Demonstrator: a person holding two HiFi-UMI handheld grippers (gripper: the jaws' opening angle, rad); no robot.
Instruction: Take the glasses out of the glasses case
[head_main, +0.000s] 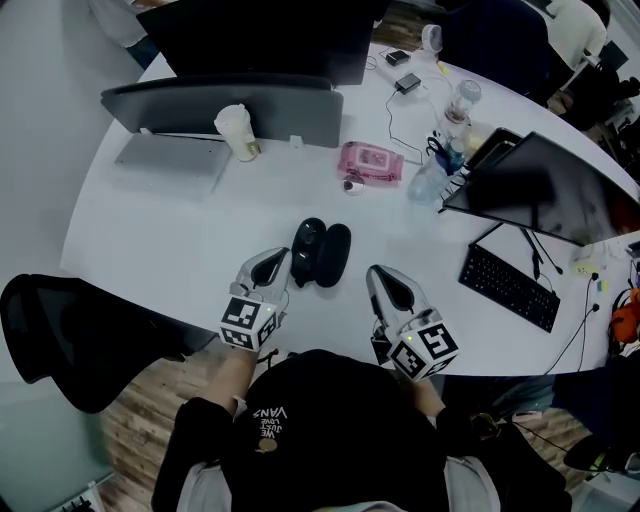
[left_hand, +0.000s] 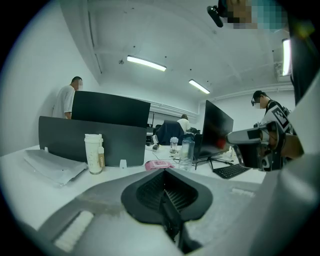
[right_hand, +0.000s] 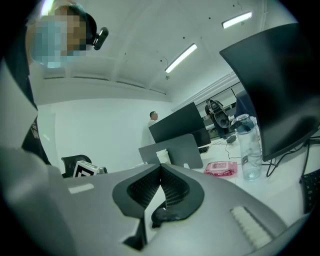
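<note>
Seemingly left gripper (head_main: 273, 265) and right gripper (head_main: 386, 284) both had jaws pressed together, empty, flanking the glasses case (head_main: 321, 252) mid-frame; unbraced, it could skid across the worktop (head_main: 170, 240).

Elbows bent, both arms tucked in; left tongs (head_main: 277, 262) held low and pointing forward, jaws pressed together with nothing between them; right tongs (head_main: 380, 277) alongside, well apart from the left, also pointing forward, jaws meeting at the tips, empty; left forearm (head_main: 233, 377) partly visible.
</note>
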